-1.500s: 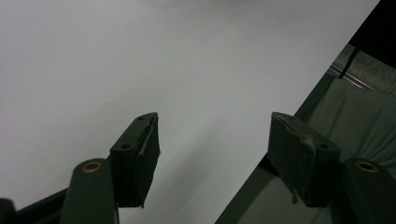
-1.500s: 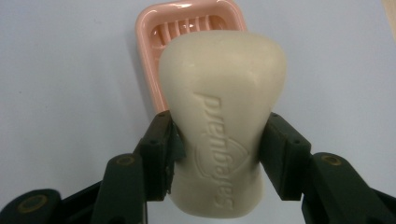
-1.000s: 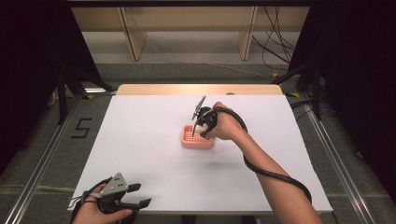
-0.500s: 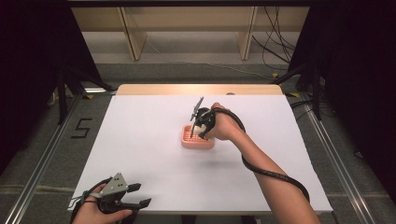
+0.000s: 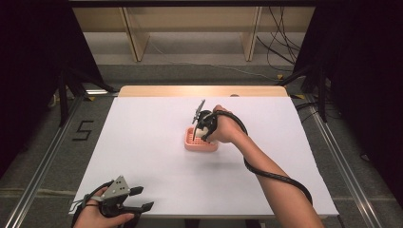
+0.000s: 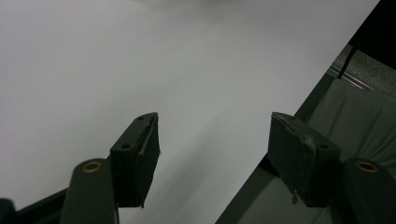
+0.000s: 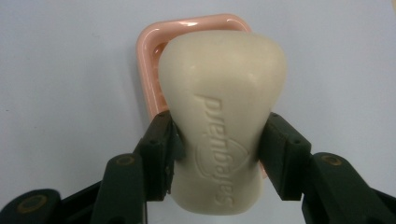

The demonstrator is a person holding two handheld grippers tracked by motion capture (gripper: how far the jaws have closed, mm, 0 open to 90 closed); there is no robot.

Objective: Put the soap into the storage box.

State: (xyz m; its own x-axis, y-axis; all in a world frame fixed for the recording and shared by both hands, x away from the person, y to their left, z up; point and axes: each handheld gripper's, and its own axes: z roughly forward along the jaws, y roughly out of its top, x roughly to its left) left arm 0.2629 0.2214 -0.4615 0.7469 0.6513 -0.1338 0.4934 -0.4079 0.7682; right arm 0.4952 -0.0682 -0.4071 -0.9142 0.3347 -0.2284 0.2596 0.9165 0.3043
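A cream bar of soap [image 7: 223,116], stamped with raised lettering, is clamped between the jaws of my right gripper [image 7: 219,140]. It hangs just above a pink soap dish [image 7: 154,51] on the white table. In the high view the right gripper [image 5: 203,129] points down over the pink soap dish [image 5: 195,143] near the table's middle, and the soap [image 5: 201,129] shows as a pale spot at its tip. My left gripper [image 5: 142,199] rests at the near left edge of the table with its jaws apart. In the left gripper view the left gripper [image 6: 212,154] holds nothing.
The white table [image 5: 152,142] is bare around the dish. Its near edge [image 6: 280,126] runs diagonally under the left gripper, with grey floor beyond. Wooden shelf legs [image 5: 135,33] and cables [image 5: 275,47] stand behind the table's far edge.
The right gripper with the soap has sunk slightly toward the pink dish. The left gripper has stayed where it was.
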